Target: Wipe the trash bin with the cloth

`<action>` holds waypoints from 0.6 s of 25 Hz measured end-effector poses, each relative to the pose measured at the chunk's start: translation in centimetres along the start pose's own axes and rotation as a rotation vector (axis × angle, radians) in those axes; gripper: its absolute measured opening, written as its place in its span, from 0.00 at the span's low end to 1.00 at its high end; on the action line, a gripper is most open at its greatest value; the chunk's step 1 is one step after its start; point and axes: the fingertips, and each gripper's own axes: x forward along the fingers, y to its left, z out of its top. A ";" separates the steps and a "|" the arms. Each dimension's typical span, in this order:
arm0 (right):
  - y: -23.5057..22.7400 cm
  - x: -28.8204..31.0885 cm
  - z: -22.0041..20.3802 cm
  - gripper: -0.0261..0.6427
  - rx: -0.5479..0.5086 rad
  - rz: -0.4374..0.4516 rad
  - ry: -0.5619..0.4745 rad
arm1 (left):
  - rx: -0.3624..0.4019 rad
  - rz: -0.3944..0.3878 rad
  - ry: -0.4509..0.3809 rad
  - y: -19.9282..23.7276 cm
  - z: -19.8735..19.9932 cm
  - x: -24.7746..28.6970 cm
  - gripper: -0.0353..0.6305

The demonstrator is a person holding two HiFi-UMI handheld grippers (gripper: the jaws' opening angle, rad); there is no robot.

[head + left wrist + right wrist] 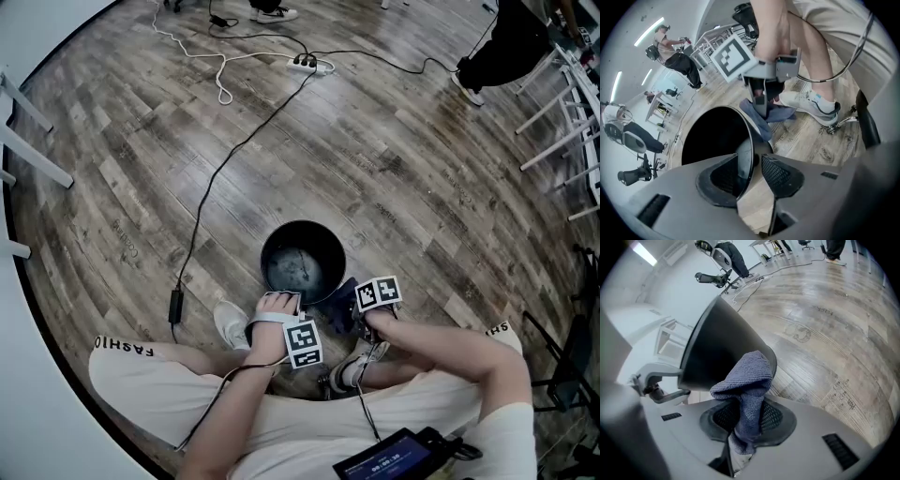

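Observation:
A black round trash bin [265, 253] stands on the wood floor between the seated person's feet. My left gripper [757, 161] is at its near rim [752, 140]. The thin rim runs up between the jaws, which stand apart with a gap on the right side, so it is open. My right gripper [745, 420] is shut on a blue-grey cloth [747, 380], which bunches up above the pads beside the bin's outer wall [717, 348]. In the head view the cloth [339, 298] hangs at the bin's near right side, under the right gripper [361, 311].
A black cable [216, 178] crosses the floor to a power strip [305, 66] at the back. The person's white shoes [230, 323] flank the bin. Metal furniture legs [572, 103] stand at the right, and a screen device [394, 459] rests on the lap.

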 end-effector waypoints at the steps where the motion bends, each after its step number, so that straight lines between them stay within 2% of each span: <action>1: 1.0 -1.0 0.3 0.16 -0.006 0.017 -0.008 | -0.005 -0.002 0.009 0.0 -0.3 0.1 0.28; 5: 4.0 -4.7 1.1 0.16 -0.003 0.075 -0.043 | -0.030 -0.005 0.006 0.1 -0.4 0.3 0.28; 8: 5.7 -6.3 0.8 0.16 0.006 0.098 -0.054 | -0.018 -0.001 0.004 -0.1 -0.5 0.4 0.28; 11: 6.7 -6.8 -0.2 0.16 0.003 0.111 -0.046 | -0.005 -0.014 0.006 -0.8 -0.5 0.5 0.21; 15: 7.1 -6.0 -0.6 0.16 -0.043 0.113 -0.021 | 0.005 -0.014 0.010 -0.8 -0.3 0.4 0.20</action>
